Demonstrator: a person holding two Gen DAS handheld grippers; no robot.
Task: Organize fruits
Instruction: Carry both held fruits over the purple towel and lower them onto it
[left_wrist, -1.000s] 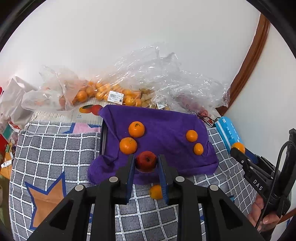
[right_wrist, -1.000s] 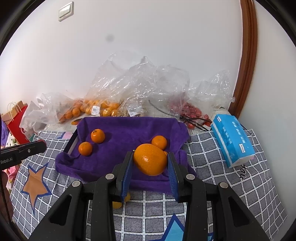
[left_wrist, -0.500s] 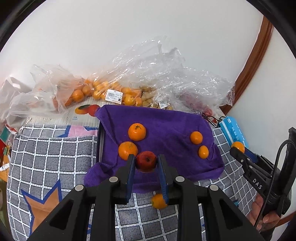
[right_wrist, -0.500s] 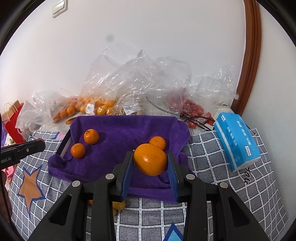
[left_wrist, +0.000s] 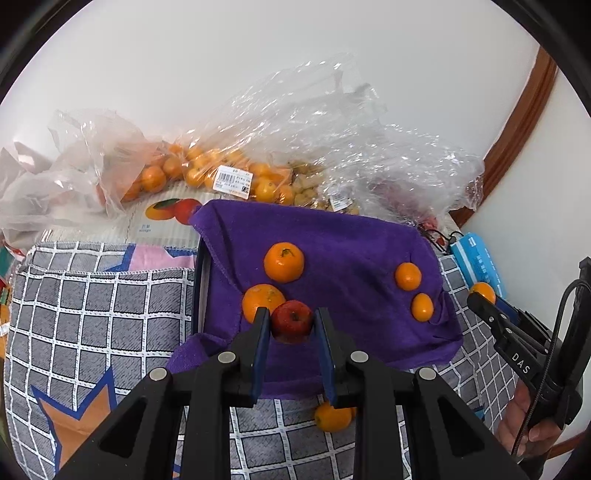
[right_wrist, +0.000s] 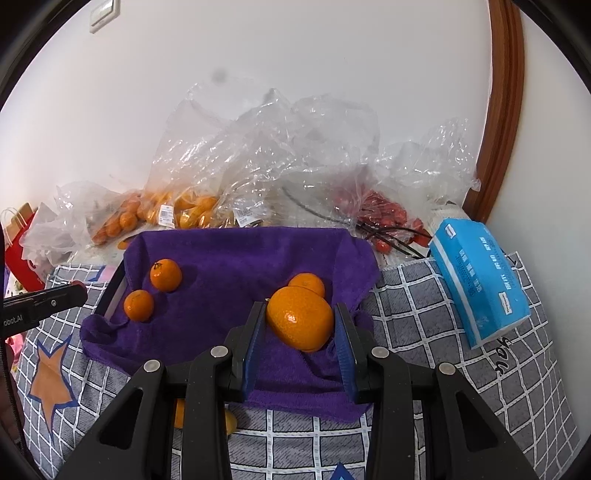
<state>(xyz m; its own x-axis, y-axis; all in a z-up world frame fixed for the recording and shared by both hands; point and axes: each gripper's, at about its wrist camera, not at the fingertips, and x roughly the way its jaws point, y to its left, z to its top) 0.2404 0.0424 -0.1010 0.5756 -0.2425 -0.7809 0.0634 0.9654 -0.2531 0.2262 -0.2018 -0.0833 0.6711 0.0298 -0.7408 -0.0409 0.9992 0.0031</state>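
My left gripper (left_wrist: 291, 323) is shut on a small red apple (left_wrist: 291, 320), held above the near left part of a purple cloth (left_wrist: 340, 251) that covers a tray. Several oranges lie on the cloth: two at the left (left_wrist: 284, 261) and two smaller ones at the right (left_wrist: 407, 276). My right gripper (right_wrist: 300, 325) is shut on a large orange (right_wrist: 300, 318), over the near right part of the cloth (right_wrist: 236, 269). Another orange (right_wrist: 307, 283) lies just behind it. One loose orange (left_wrist: 331, 416) lies on the checked mat in front of the cloth.
Clear plastic bags (right_wrist: 258, 162) with oranges and red fruit pile against the wall behind the tray. A blue tissue pack (right_wrist: 480, 280) lies at the right on the checked grey mat (left_wrist: 92, 310). The right gripper (left_wrist: 517, 350) and a hand show at the right.
Both grippers have moved forward, closer over the purple cloth, each still holding its fruit. The fruit on the cloth has not moved.
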